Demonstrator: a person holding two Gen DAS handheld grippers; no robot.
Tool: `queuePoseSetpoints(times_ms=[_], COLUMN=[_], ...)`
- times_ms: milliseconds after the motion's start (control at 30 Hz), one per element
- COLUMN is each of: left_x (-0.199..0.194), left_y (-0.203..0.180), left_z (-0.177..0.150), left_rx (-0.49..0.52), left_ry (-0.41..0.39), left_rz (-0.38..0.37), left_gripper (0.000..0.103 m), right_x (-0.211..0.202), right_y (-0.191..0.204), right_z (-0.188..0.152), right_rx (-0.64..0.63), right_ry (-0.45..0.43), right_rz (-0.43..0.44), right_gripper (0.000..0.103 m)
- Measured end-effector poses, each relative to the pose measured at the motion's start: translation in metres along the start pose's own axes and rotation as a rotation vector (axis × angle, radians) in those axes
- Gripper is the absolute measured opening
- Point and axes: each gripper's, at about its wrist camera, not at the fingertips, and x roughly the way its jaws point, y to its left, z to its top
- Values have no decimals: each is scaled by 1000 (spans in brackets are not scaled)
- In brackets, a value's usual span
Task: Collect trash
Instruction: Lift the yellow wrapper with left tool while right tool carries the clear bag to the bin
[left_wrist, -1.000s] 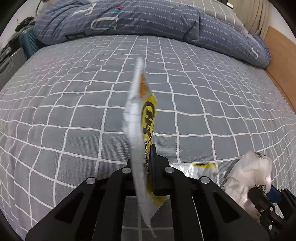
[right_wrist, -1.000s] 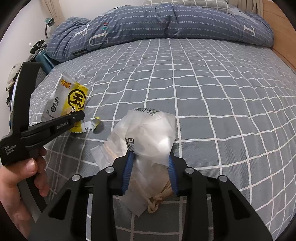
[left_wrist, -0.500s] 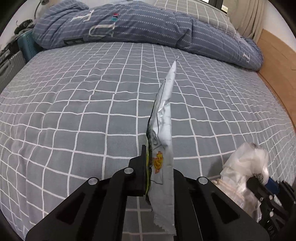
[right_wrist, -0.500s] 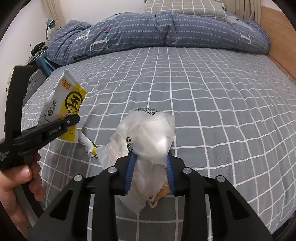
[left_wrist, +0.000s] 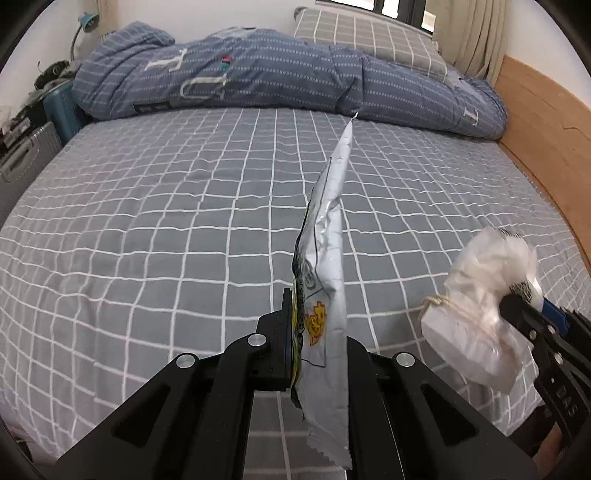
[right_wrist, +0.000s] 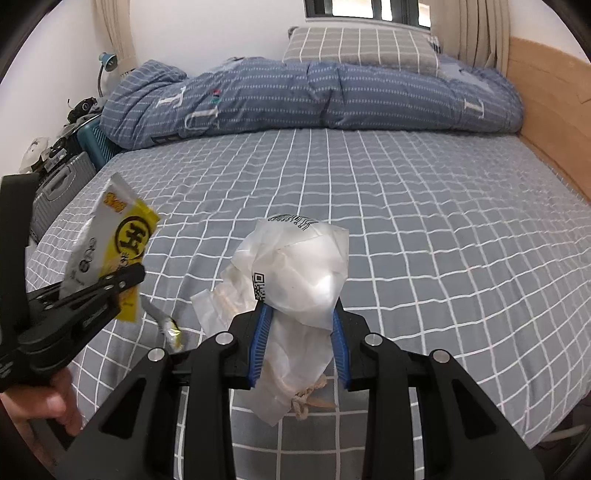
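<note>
My left gripper (left_wrist: 317, 332) is shut on a yellow-and-silver snack wrapper (left_wrist: 325, 258), which stands edge-on and upright above the grey checked bed (left_wrist: 166, 240). From the right wrist view the same wrapper (right_wrist: 110, 236) shows its yellow face in the left gripper (right_wrist: 125, 284), with a hand below it. My right gripper (right_wrist: 299, 332) presses its blue pads on a crumpled white plastic bag (right_wrist: 299, 266) tied with string, held off the bed. That bag (left_wrist: 487, 291) appears at the right of the left wrist view. A small torn wrapper scrap (right_wrist: 170, 328) lies on the sheet between the grippers.
A rolled blue quilt (right_wrist: 314, 99) and a grey checked pillow (right_wrist: 358, 48) lie at the far end of the bed. A wooden board (right_wrist: 546, 110) runs along the right side. A grey suitcase (right_wrist: 55, 192) and a lamp (right_wrist: 107, 62) stand at the left.
Both grippers have risen above the bed with their loads. The snack wrapper has turned in the left gripper, its silver back now showing. The scrap stays on the sheet.
</note>
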Motion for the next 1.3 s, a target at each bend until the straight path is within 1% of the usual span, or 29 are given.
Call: queuePoseSetpoints(times_ms=[233,433,500,633,733,1300], left_x=[-32,-52,-57,-64,-72,-117], left_y=[-1,-4,-6,-8,-10,-8], left_z=[-27,-45,-54,-66,-74,-124], left_rx=[15,26,28,27,32,4], left_ry=[5,-14,-12,-6,-13,-10], left_rz=[-3,-14,-16,-28,-25,-11], left_gripper=[2,2,2,2,2,2], right_x=[-26,-47,-54,-66,-72,-114], right_y=[10,15,15,22,31,40], right_z=[-18,-34,-39,-51,-60,-96], right_rx=[-34,-40,-34,-27,-61,-76], right_ry=[-28,-43,-45,-46,-50,-60], right_rz=[-14,-2,-3,22,4,4], right_gripper=[29,29,29,29,29,29])
